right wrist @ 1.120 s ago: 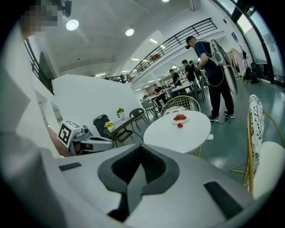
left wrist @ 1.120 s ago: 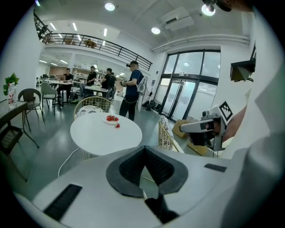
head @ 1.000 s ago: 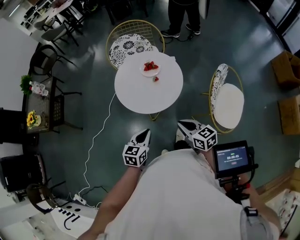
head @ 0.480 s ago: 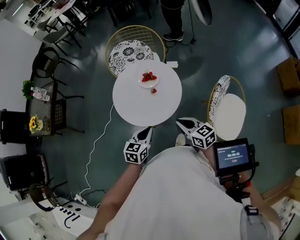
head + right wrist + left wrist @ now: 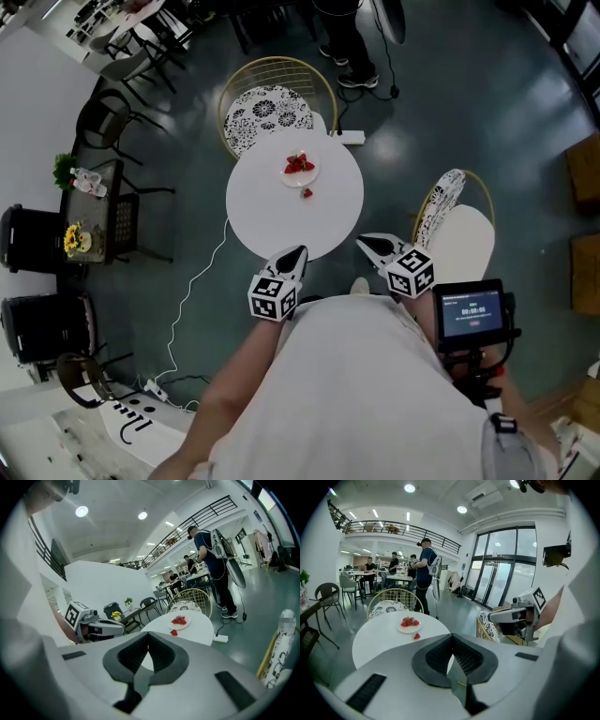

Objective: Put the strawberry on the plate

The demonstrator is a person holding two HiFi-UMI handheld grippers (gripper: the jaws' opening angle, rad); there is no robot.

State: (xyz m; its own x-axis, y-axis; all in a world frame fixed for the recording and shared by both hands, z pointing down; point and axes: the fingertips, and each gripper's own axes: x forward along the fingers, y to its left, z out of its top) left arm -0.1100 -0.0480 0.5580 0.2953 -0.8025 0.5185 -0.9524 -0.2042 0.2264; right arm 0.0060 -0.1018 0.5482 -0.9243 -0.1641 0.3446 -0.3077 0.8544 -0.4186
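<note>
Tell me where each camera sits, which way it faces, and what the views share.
Head view: on the person's head, looking steeply down at the round table; shows their torso, arms, left gripper and right gripper.
Left gripper view: on the left gripper, facing the table along its shut jaws; right gripper at right.
Right gripper view: on the right gripper, facing the table along its shut jaws; left gripper at left.
Shared: all three show the plate of strawberries and a loose strawberry beside it.
</note>
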